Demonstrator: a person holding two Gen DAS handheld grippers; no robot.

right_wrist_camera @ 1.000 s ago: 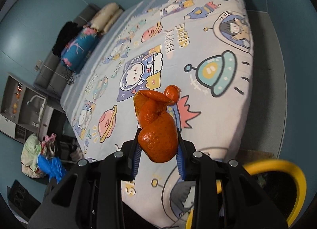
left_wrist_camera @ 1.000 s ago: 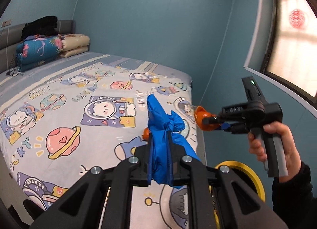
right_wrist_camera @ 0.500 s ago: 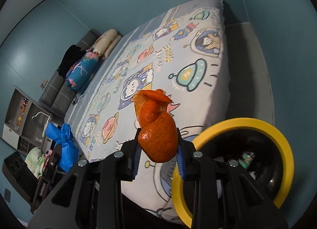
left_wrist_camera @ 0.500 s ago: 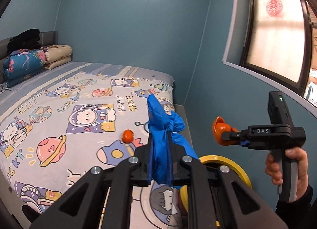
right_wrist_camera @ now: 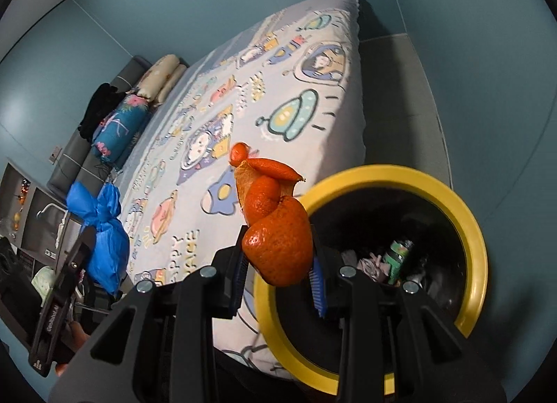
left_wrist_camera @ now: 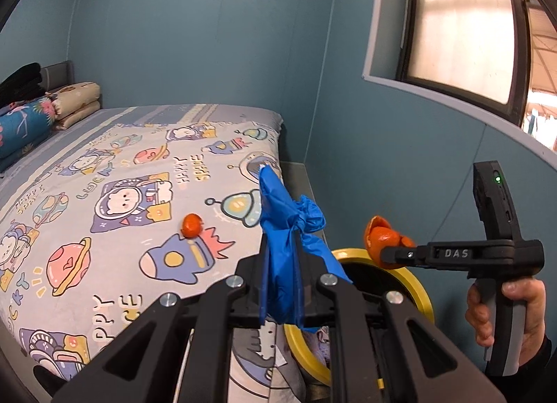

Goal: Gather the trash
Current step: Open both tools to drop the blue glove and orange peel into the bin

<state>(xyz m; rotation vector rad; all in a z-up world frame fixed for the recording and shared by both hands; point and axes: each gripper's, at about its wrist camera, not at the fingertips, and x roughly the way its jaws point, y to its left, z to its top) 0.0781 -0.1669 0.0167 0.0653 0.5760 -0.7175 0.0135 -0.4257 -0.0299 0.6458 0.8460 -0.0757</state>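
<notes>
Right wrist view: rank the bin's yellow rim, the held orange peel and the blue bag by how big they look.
1. Yellow rim, clearly largest.
2. Orange peel and blue bag: look alike; the peel sits nearer the camera, so unranked.

R gripper [right_wrist_camera: 278,263] w/ orange peel [right_wrist_camera: 275,229] has moved off the bed's foot corner to over the yellow-rimmed bin [right_wrist_camera: 466,215]; L gripper [left_wrist_camera: 282,284] w/ blue bag [left_wrist_camera: 282,246] shifted binward.
</notes>
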